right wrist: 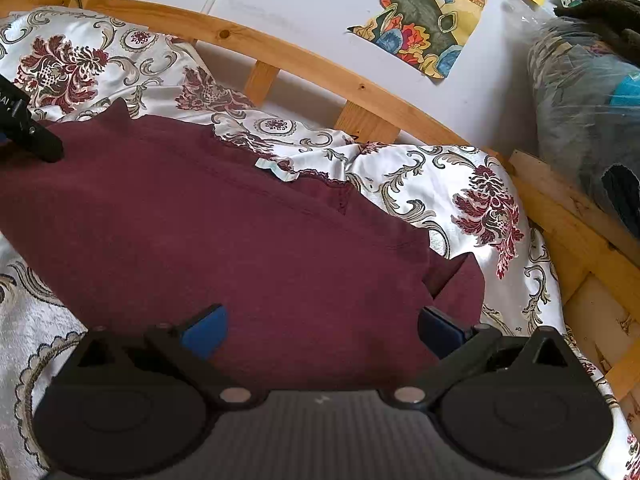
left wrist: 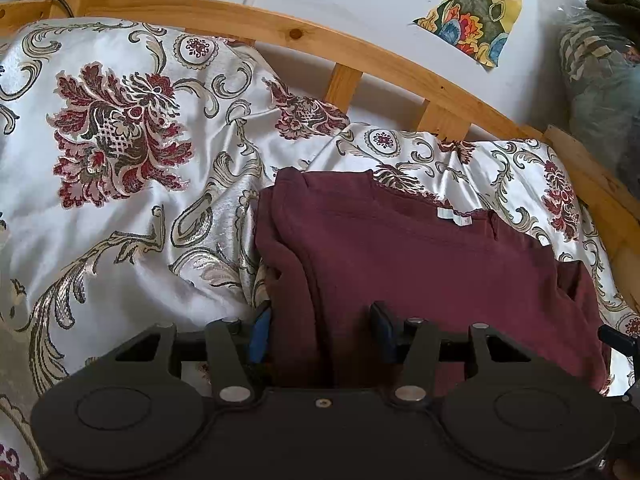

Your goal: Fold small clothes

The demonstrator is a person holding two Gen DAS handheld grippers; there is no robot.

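A small maroon top (left wrist: 420,248) lies on the patterned satin bedspread (left wrist: 120,240), its neckline and white label (left wrist: 454,216) toward the headboard and its left side folded over. My left gripper (left wrist: 322,328) has its blue-padded jaws partly open around the garment's near left edge, with cloth between them. In the right wrist view the same top (right wrist: 240,240) fills the middle. My right gripper (right wrist: 322,330) is wide open just above its near edge, holding nothing. The left gripper's tip (right wrist: 36,136) shows at the far left.
A curved wooden headboard rail (left wrist: 320,46) runs behind the bed against a white wall with a colourful drawing (right wrist: 424,24). A plastic-wrapped bundle (right wrist: 588,120) with dark cloth on top sits at the right. A wooden side rail (right wrist: 580,232) borders the bed's right edge.
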